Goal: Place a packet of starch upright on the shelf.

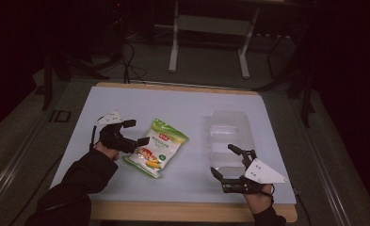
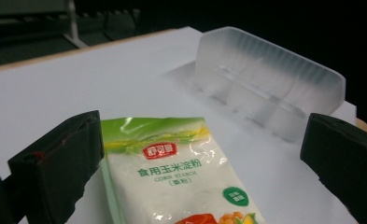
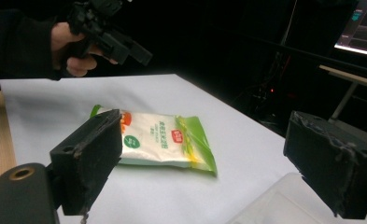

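The corn starch bag [image 2: 181, 182] carries all the text that can be read. In the left gripper view, a red badge sits near the 12 o'clock end of the bag's white panel; its white characters are too small to read. Below the badge stands a line of green Chinese characters, 食用玉米淀粉, and under it the English words "CORN STARCH", then a short bracketed line too small to read. At about 4 o'clock from these words there is a round green seal with white characters, also not readable. In the high view and the right gripper view the bag's print is too blurred to read.
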{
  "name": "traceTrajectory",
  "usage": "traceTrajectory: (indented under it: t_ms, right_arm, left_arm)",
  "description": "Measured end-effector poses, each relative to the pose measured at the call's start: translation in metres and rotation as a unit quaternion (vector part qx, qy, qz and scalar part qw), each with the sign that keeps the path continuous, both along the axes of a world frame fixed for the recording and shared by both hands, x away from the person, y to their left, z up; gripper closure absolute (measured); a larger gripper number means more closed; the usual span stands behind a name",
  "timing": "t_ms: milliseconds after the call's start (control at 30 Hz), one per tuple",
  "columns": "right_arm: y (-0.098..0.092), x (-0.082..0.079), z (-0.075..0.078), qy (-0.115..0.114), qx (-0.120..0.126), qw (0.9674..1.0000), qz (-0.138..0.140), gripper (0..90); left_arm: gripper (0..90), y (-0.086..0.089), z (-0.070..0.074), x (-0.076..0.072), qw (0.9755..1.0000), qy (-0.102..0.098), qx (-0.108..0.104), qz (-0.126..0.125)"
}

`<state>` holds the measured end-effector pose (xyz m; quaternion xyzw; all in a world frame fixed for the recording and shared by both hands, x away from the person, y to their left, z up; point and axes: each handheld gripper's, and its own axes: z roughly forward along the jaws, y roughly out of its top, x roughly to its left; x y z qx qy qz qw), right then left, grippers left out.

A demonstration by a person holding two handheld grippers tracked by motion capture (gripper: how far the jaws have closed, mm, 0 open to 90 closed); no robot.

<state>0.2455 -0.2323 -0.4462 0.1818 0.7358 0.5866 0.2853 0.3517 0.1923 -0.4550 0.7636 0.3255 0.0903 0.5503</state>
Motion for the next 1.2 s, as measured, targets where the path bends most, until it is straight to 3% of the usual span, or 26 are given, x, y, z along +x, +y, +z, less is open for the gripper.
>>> traceTrajectory:
  t_ms: [133, 200, 367, 533, 600, 667, 767, 900, 967, 1033, 1067, 1200]
  right_arm:
    - [0.0, 0.001, -0.001, 0.019, 0.004, 0.9998, 0.001, 11.4]
    - [-0.001, 0.001, -0.001, 0.026, 0.008, 0.9996, 0.001, 11.3]
    - [-0.003, 0.003, 0.0, 0.032, 0.017, 0.9993, -0.002, 11.3]
    - [-0.003, 0.003, 0.0, 0.033, 0.018, 0.9993, -0.003, 11.3]
    - [-0.003, 0.003, 0.0, 0.033, 0.015, 0.9993, -0.003, 11.3]
    - [-0.002, 0.002, 0.0, 0.035, 0.013, 0.9993, -0.001, 11.3]
    - [-0.001, 0.003, -0.001, 0.036, 0.009, 0.9993, 0.002, 11.3]
    - [-0.001, 0.003, -0.001, 0.038, 0.008, 0.9992, 0.003, 11.3]
    - [-0.001, 0.003, -0.001, 0.038, 0.006, 0.9992, 0.004, 11.4]
    - [-0.001, 0.003, -0.001, 0.039, 0.005, 0.9992, 0.004, 11.3]
    - [0.0, 0.003, -0.001, 0.039, 0.006, 0.9992, 0.005, 11.4]
    - [0.002, 0.002, -0.002, 0.04, -0.002, 0.9992, 0.008, 11.4]
  left_arm:
    - [0.2, -0.004, 0.003, 0.007, 0.9999, 0.005, 0.01, -0.006]
    - [0.1, -0.009, 0.007, 0.014, 0.999, 0.01, 0.042, -0.01]
    - [0.2, -0.015, 0.008, 0.03, 0.9978, 0.025, 0.061, -0.005]
    - [3.2, -0.016, 0.007, 0.043, 0.9973, 0.036, 0.064, 0.004]
    - [4.3, -0.018, 0.003, 0.052, 0.9957, 0.052, 0.076, 0.007]
    - [6.4, -0.019, 0.001, 0.056, 0.9943, 0.057, 0.088, 0.02]
    - [13.1, -0.021, -0.004, 0.062, 0.993, 0.061, 0.096, 0.032]
    - [15.3, -0.024, -0.011, 0.07, 0.991, 0.084, 0.098, 0.035]
    - [15.6, -0.028, -0.019, 0.076, 0.9882, 0.095, 0.113, 0.038]
    - [15.5, -0.029, -0.021, 0.078, 0.9877, 0.1, 0.114, 0.038]
    - [14.7, -0.03, -0.026, 0.082, 0.9854, 0.117, 0.117, 0.04]
    - [15.1, -0.034, -0.038, 0.088, 0.9811, 0.137, 0.132, 0.037]
